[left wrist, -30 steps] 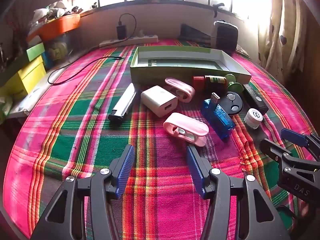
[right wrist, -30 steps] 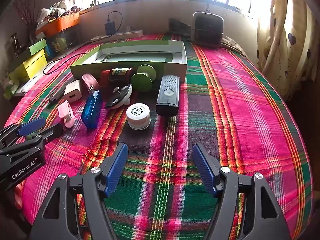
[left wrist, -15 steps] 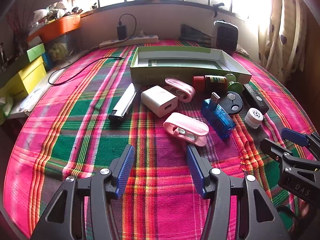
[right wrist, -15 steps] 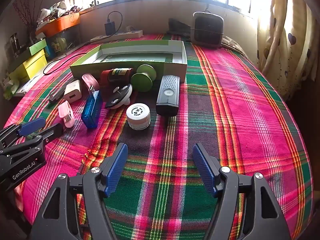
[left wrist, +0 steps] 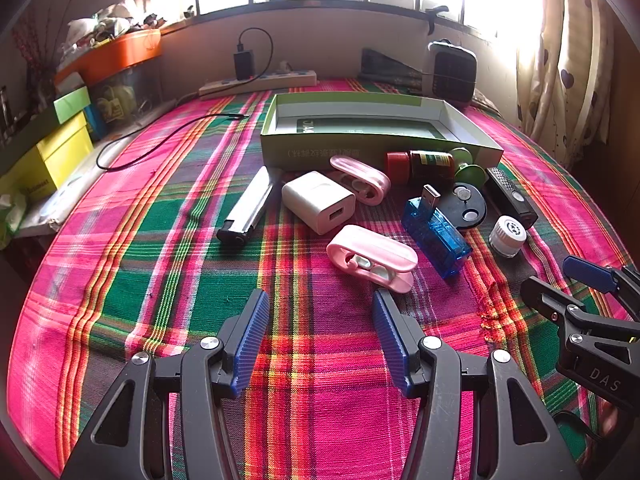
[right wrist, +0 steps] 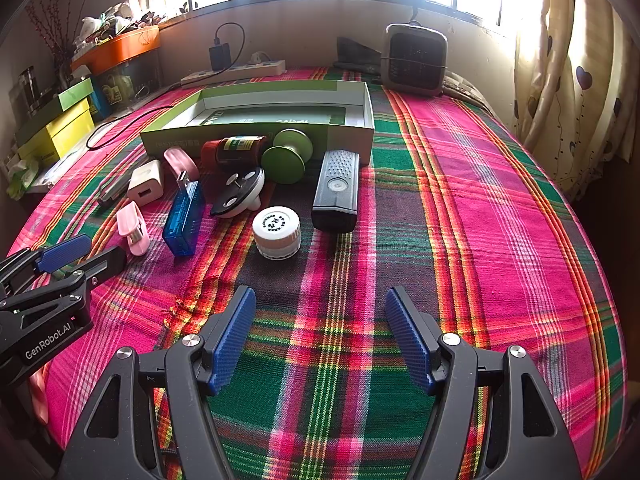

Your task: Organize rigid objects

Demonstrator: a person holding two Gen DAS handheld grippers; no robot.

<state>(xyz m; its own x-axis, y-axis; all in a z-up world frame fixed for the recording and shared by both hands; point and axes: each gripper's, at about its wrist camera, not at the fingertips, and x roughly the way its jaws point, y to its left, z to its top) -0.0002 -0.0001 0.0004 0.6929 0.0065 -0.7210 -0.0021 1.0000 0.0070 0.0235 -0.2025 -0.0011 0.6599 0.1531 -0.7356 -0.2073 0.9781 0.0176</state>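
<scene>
Small rigid objects lie on a plaid cloth in front of an open green box (left wrist: 372, 148) (right wrist: 256, 136). Among them are a white charger (left wrist: 318, 202), two pink clips (left wrist: 372, 258) (left wrist: 360, 180), a blue USB device (left wrist: 436, 234) (right wrist: 184, 220), a silver bar (left wrist: 248, 210), a red-capped bottle (left wrist: 424, 164), a black remote (right wrist: 336, 190) and a white jar (right wrist: 277, 232). My left gripper (left wrist: 320, 332) is open and empty, just short of the nearer pink clip. My right gripper (right wrist: 320, 340) is open and empty, short of the white jar.
A green disc (right wrist: 286, 156) and a black-and-white round holder (right wrist: 240, 194) lie by the box. A power strip (left wrist: 260, 82), a small heater (right wrist: 414, 60) and a black cable (left wrist: 168, 136) sit at the back. Yellow and green boxes (left wrist: 52, 152) stand left. A curtain (right wrist: 568, 64) hangs right.
</scene>
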